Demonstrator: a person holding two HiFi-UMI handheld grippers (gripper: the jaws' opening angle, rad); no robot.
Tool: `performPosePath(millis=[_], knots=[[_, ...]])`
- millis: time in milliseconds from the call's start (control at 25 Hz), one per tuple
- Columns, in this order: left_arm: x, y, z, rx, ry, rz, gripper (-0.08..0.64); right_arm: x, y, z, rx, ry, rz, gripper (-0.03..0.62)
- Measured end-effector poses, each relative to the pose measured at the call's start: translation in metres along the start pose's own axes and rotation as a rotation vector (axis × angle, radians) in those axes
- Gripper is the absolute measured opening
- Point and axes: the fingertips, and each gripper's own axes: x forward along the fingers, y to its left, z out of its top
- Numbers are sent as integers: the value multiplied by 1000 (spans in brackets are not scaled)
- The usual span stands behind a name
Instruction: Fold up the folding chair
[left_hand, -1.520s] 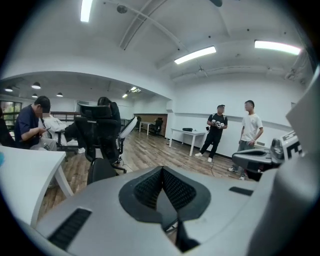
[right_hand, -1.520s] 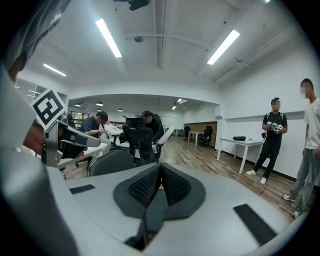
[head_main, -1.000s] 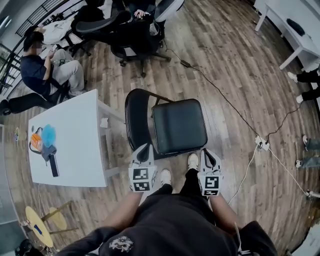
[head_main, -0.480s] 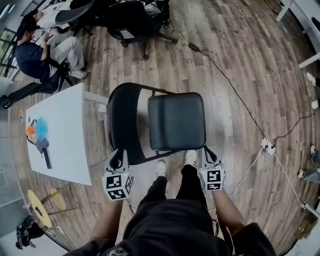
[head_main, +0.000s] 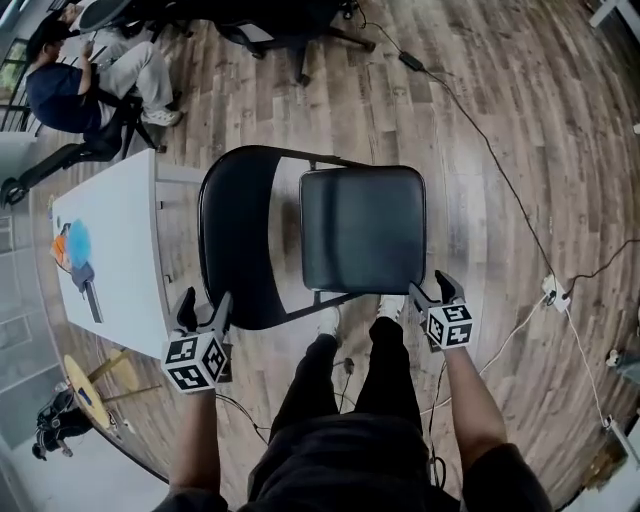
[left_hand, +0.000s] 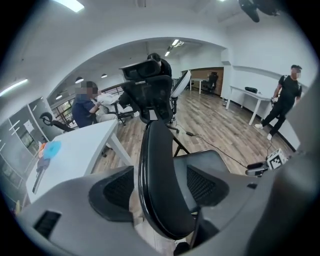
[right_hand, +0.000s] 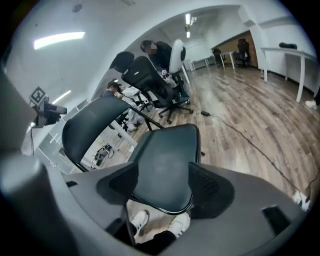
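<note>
The black folding chair stands unfolded in front of my legs, its backrest (head_main: 238, 240) at left and its padded seat (head_main: 362, 228) at right in the head view. My left gripper (head_main: 203, 305) sits at the backrest's near edge. In the left gripper view the backrest (left_hand: 159, 170) runs edge-on between the jaws. They have just been opening, and the pads (left_hand: 117, 189) stand off it. My right gripper (head_main: 431, 287) is at the seat's near right corner. The seat (right_hand: 162, 165) lies between its jaws, which have also just been opening.
A white table (head_main: 125, 215) stands close left of the chair, with a blue-and-orange object (head_main: 72, 245) and a dark tool (head_main: 86, 287) on it. A cable (head_main: 500, 170) and power strip (head_main: 553, 293) lie on the wood floor at right. A seated person (head_main: 70, 85) and office chairs are farther back.
Both grippers moved apart and toward the chair, the left one out to the backrest's edge. Both sets of jaws went from shut to open. The chair has not folded.
</note>
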Motion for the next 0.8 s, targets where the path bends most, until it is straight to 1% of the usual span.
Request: performPosePath(millis=[80, 200, 280, 360, 480, 560, 720, 800], knots=[[12, 6, -2, -55, 28, -29, 329, 24, -12, -16, 71, 49, 60, 325], [27, 17, -14, -131, 64, -52, 333, 57, -28, -39, 156, 113, 128, 346], [37, 23, -25, -151, 93, -48, 333, 77, -39, -53, 194, 145, 147, 355], [47, 23, -38, -171, 125, -54, 333, 92, -52, -66, 223, 173, 144, 364], [61, 15, -57, -176, 175, -77, 333, 111, -68, -80, 256, 195, 140, 374], [68, 13, -64, -168, 193, -88, 333, 122, -73, -91, 278, 205, 159, 385], [84, 10, -68, -157, 207, -104, 333, 142, -82, -103, 312, 216, 225, 412], [88, 11, -73, -156, 223, -116, 333, 151, -78, -108, 356, 214, 282, 419]])
